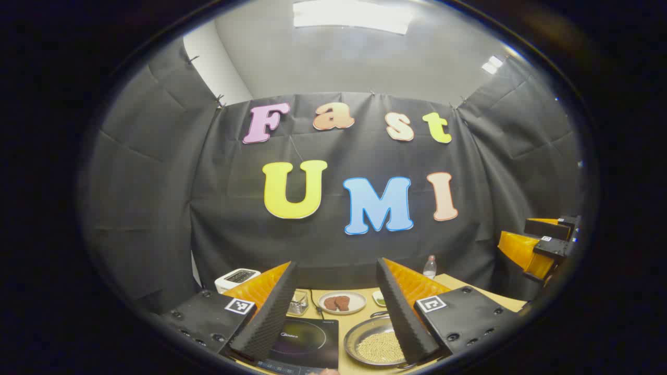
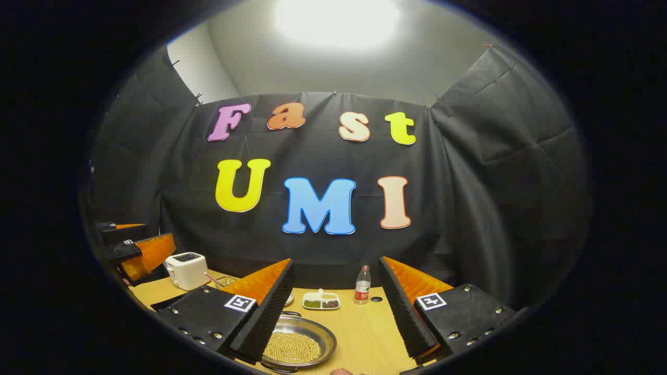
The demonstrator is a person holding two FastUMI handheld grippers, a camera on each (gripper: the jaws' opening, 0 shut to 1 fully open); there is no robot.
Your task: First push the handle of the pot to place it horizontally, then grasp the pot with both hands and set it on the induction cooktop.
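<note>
Progress: none evident; pot (image 1: pixel 378 346) sits on table (image 2: pixel 365 333), off induction cooktop (image 1: pixel 305 344), handle push and lift both pending | Left gripper (image 1: pixel 333 312): jaws apart, empty, raised; cooktop below between fingers, pot under one finger | Right gripper (image 2: pixel 336 312): jaws apart, empty, raised; pot under one finger, bottle (image 2: pixel 362 284) beyond.

A brand mark in pale letters stands on the dark glass of the induction cooktop (image 1: pixel 305 344), between the left gripper's fingers (image 1: pixel 266 317); it is too small to read. Square black-and-white coded markers (image 1: pixel 239 305) sit on the gripper bodies beside the fingers.
</note>
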